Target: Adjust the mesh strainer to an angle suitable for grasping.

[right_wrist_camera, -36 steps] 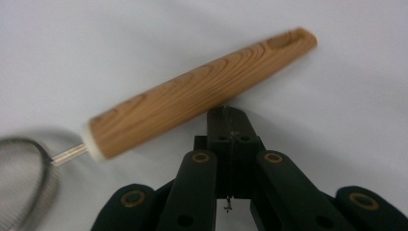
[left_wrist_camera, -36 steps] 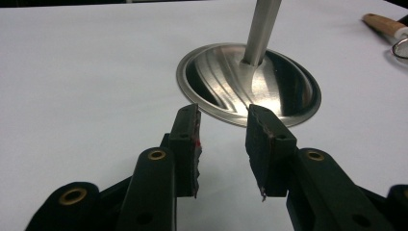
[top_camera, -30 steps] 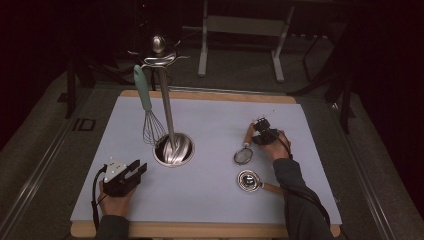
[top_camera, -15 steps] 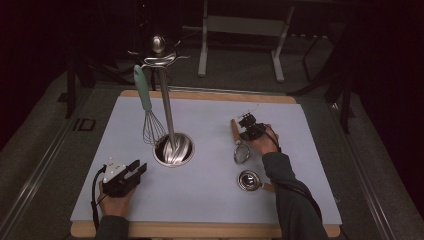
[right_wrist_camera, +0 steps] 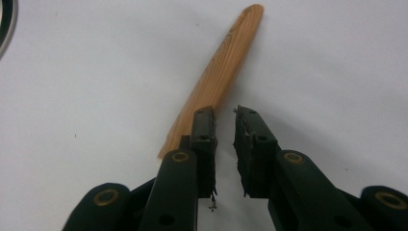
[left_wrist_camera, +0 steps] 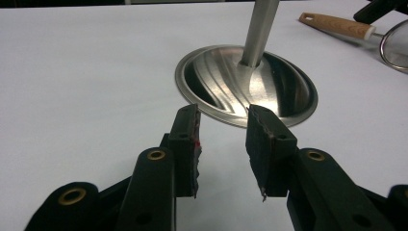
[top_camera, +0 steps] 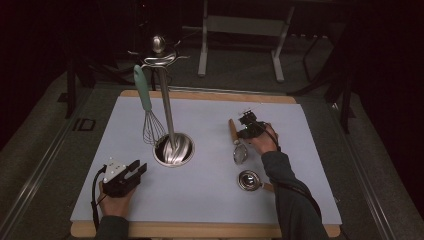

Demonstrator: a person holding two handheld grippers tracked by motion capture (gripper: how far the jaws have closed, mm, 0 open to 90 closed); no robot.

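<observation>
A strainer [top_camera: 239,153] with a wooden handle [top_camera: 233,131] lies on the white table [top_camera: 300,150], right of centre. My right gripper [top_camera: 244,121] hovers at that handle's right side. In the right gripper view its jaws [right_wrist_camera: 225,120] stand a little apart with bare table between them, and the handle [right_wrist_camera: 226,62] runs beside and under the left jaw. My left gripper [top_camera: 139,169] rests open near the front left, empty [left_wrist_camera: 222,120], pointing at the steel base [left_wrist_camera: 231,86] of a utensil stand [top_camera: 172,150]. A whisk [top_camera: 146,105] with a teal handle hangs from the stand.
A small steel cup with a handle [top_camera: 248,179] lies in front of the strainer, close to the right forearm. The stand's pole [top_camera: 165,100] rises tall at centre left. The table's wooden edge [top_camera: 200,230] runs along the front. Dark floor and a metal frame lie beyond.
The right gripper has moved left and slightly nearer the stand, ending alongside the strainer's wooden handle. The left gripper has stayed put.
</observation>
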